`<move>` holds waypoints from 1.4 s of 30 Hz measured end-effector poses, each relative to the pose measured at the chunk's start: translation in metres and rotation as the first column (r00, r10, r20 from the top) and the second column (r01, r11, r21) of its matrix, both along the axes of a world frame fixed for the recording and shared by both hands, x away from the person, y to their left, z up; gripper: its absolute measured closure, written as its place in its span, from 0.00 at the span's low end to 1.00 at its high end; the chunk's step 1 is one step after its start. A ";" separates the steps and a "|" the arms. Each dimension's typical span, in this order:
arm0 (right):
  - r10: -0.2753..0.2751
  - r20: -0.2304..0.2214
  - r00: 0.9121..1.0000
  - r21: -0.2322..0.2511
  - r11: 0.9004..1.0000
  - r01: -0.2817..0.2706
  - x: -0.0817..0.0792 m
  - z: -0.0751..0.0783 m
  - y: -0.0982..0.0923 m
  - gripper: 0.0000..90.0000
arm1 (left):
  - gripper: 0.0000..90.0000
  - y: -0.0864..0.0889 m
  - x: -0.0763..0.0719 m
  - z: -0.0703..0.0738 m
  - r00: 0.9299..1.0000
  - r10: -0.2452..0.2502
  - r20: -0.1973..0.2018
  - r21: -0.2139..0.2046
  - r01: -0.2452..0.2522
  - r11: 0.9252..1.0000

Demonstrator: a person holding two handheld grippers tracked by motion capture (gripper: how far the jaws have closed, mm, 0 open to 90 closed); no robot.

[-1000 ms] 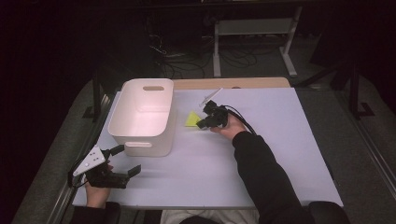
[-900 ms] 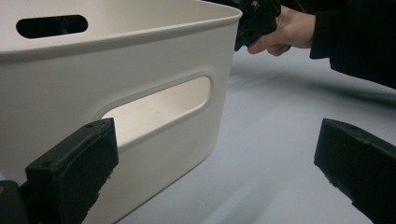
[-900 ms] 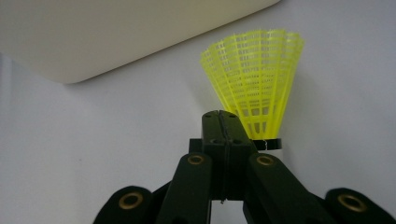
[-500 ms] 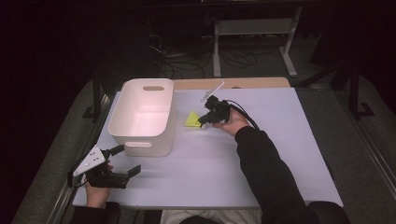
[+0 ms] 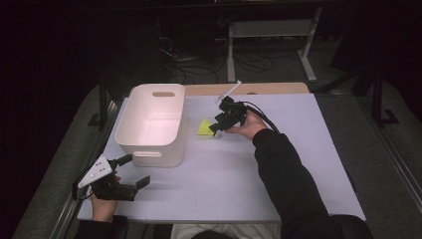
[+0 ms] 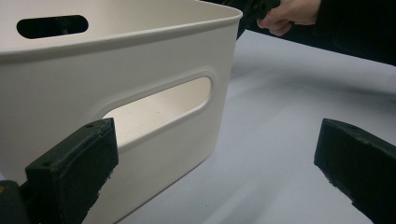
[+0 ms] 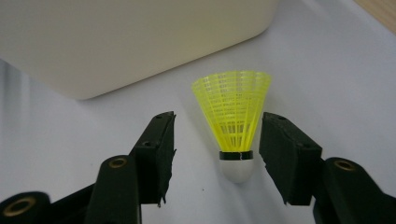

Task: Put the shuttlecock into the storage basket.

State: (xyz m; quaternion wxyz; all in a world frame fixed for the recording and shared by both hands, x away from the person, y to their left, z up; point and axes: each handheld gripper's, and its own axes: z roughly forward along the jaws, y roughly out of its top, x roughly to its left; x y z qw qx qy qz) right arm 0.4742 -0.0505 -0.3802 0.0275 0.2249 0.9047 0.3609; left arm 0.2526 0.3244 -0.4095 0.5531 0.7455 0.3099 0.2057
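A yellow plastic-mesh shuttlecock with a white rounded cork and a black band (image 7: 235, 135) lies on the pale lavender table top (image 5: 278, 179), just beside the long wall of the cream-white plastic tub with slotted handles (image 5: 154, 122). In the right gripper view its skirt flares away toward the tub while the cork points back between the two black jaws. The right gripper (image 7: 215, 149) has just been opening – its pads now stand off either side of the shuttlecock, touching nothing, with the shuttlecock lying loose between them. In the high view the right gripper (image 5: 219, 127) sits over the yellow shape, tilted down. The left gripper (image 5: 132, 172) rests near the table's front left corner, jaws spread wide and empty, facing the tub's near handle slot (image 6: 159, 109).
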 end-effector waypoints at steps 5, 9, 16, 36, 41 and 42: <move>-0.026 -0.001 1.000 0.003 1.000 0.026 0.002 0.002 -0.002 0.32 | 0.00 0.000 0.000 0.000 1.000 0.000 0.000 -0.001 0.000 1.000; -0.025 -0.012 1.000 -0.004 1.000 0.025 0.006 0.001 -0.001 0.16 | 0.00 0.000 0.000 0.000 1.000 0.000 0.000 0.000 0.000 1.000; -0.046 -0.025 0.999 -0.004 0.999 0.046 0.013 -0.005 -0.002 0.03 | 0.00 0.000 0.000 0.000 1.000 -0.002 -0.001 0.000 0.002 1.000; -0.020 -0.034 0.999 -0.040 0.999 0.019 0.023 -0.026 -0.005 0.01 | 0.00 0.000 0.000 0.000 1.000 -0.003 -0.001 0.000 0.003 1.000; -0.012 -0.031 0.999 -0.056 0.998 0.011 0.024 -0.029 -0.005 0.02 | 0.00 0.000 0.000 0.000 1.000 -0.003 -0.001 0.000 0.003 1.000; -0.008 -0.037 0.999 -0.060 0.998 0.005 0.023 -0.030 -0.005 0.05 | 0.00 0.000 0.000 0.000 1.000 -0.003 -0.001 0.000 0.003 1.000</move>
